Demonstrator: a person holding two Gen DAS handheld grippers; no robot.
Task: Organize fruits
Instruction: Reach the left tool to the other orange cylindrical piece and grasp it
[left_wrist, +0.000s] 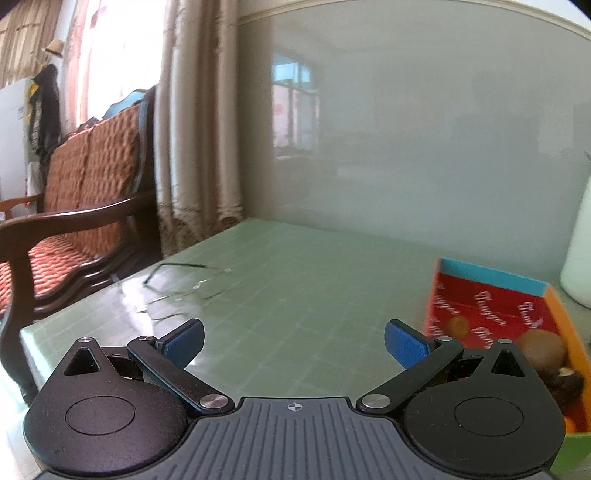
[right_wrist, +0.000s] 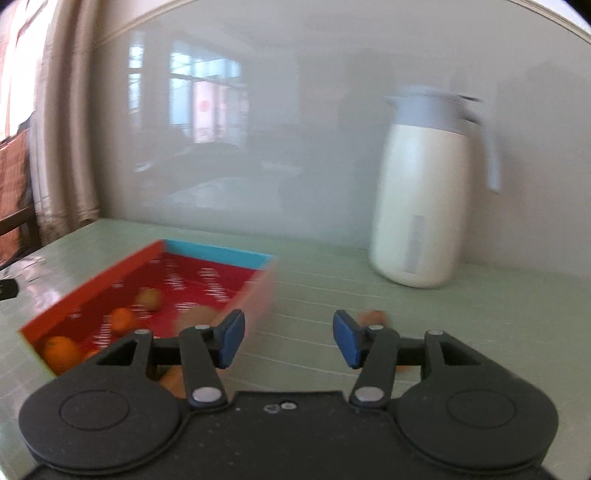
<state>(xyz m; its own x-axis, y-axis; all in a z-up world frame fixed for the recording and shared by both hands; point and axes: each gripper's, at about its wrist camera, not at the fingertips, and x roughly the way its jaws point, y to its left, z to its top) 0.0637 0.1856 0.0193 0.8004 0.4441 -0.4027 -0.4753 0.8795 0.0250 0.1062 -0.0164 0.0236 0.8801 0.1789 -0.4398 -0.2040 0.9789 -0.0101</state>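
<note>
A pale green worktop (left_wrist: 295, 280) with a faint grid of lines runs back to a glossy grey wall panel that mirrors a window. On it sits a shallow red cardboard box (right_wrist: 92, 284) with a turquoise end wall (right_wrist: 218, 254) and white script printed on its floor.

The fruits lie inside the box: round orange citrus (right_wrist: 59, 349) near the close end, a smaller orange one (right_wrist: 123, 319) behind it, and a yellowish one (right_wrist: 149, 298) farther in. From the left wrist view a fuzzy brown kiwi-like fruit (left_wrist: 543, 347) shows near the box's orange side wall (the picture is smeared, so kinds are uncertain). One small orange-brown piece (right_wrist: 375, 316) lies on the bare worktop outside the box, just behind the right claw's finger.

A tall cream insulated jug (right_wrist: 421, 206) with a grey lid and handle stands against the wall, well to the right of the box.

A pair of thin wire-framed spectacles (left_wrist: 184, 288) lies on the left part of the worktop. Beyond the edge stand a dark wooden bench (left_wrist: 74, 221) with an orange patterned cushion and beige curtains (left_wrist: 199, 122).

The left claw (left_wrist: 294, 341) is spread wide, blue pads empty. The right claw (right_wrist: 289, 338) is also parted, nothing between its pads.
</note>
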